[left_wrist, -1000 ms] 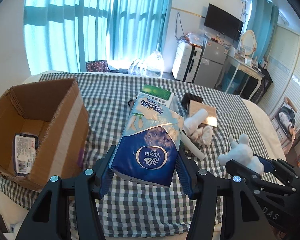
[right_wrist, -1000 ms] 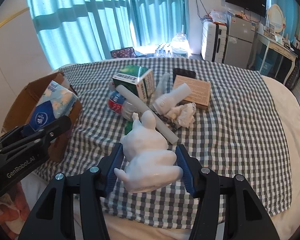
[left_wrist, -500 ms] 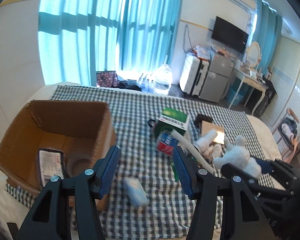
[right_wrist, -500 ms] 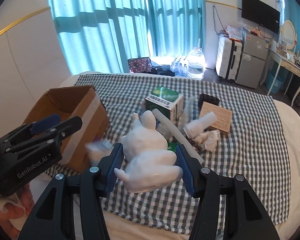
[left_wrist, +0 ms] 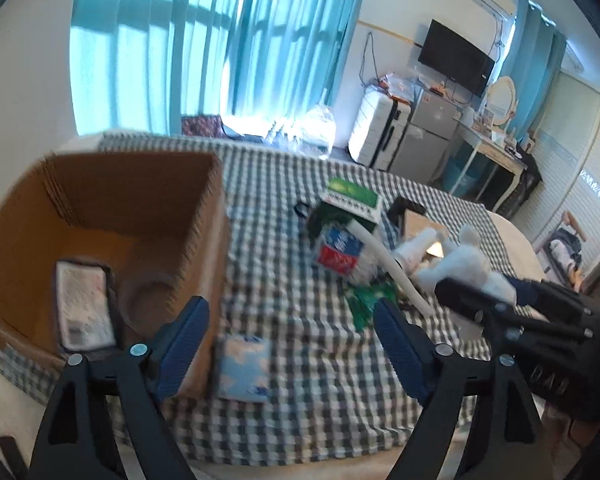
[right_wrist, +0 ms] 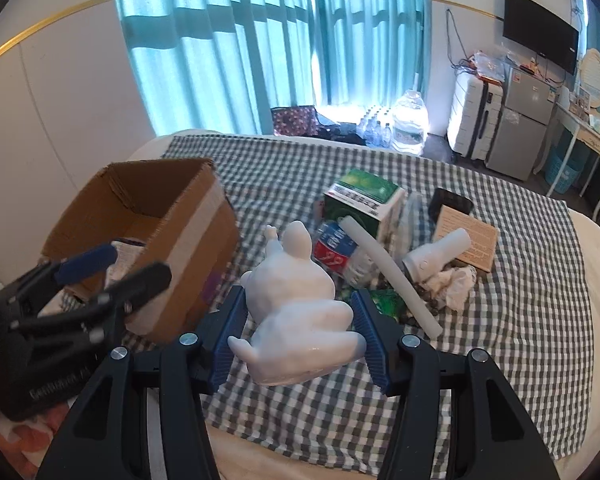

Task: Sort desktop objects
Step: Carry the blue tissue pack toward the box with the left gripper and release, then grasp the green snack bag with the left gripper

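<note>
Opening with nothing between its jaws, the left gripper (left_wrist: 288, 344) hangs over a tissue pack (left_wrist: 244, 368) lying on the checked cloth just beside the cardboard box (left_wrist: 100, 208); seen from the right wrist, the right gripper (right_wrist: 296, 340) is clamped on a white figurine (right_wrist: 296, 304), right of that box

Readable lettering: "DAS" in pale capitals on the black body of the right gripper (left_wrist: 548, 378), seen from the left wrist. Print on the green-and-white carton (right_wrist: 360, 196) is too small to read.
</note>
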The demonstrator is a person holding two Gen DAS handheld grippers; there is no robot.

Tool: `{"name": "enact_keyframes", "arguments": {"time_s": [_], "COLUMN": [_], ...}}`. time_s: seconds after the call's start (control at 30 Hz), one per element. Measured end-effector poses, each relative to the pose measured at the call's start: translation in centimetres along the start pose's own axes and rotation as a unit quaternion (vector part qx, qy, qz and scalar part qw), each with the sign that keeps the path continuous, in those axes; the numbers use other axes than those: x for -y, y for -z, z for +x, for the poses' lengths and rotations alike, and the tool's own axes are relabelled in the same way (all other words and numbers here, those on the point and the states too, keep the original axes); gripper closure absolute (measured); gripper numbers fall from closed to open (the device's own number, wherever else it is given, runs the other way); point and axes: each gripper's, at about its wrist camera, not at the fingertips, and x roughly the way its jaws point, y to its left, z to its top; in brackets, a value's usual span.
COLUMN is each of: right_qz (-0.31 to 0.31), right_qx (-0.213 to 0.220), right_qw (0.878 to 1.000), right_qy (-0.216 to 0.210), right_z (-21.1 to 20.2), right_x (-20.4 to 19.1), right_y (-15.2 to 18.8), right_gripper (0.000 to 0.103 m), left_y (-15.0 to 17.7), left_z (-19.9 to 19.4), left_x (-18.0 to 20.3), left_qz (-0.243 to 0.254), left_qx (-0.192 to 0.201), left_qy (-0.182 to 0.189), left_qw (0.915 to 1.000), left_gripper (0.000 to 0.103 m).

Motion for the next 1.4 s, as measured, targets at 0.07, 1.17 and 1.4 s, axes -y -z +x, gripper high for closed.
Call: {"name": "enact_keyframes", "arguments": {"time_s": [0.07, 1.17, 1.4], "right_qz": [0.01, 0.179, 0.183], "right_qx": [-0.002, -0.048, -0.051], "right_qw": [1.0, 0.981, 0.98], "right_qy": [0.012, 0.052, 0.054], "right_z": [0.2, 6.6, 6.7], "right_x": [1.4, 20.3, 20.6], "right_y": [0.4, 6.5, 6.7], "right_gripper": [0.049, 0.049, 0.049], "left_y": [1.3, 2.8, 3.2], "left_z": [1.2, 22.0, 21.0], "left_x": [0.8, 10.8, 11.8], "left_qz": [0.001, 0.047, 0.089], "left_qx": [-0.011, -0.099, -0.112], "left_qy": [0.007, -0.025, -0.011], "left_qw": [0.9999, 0.9937, 0.9896], "left_gripper": [0.016, 0.022, 0.061]}}
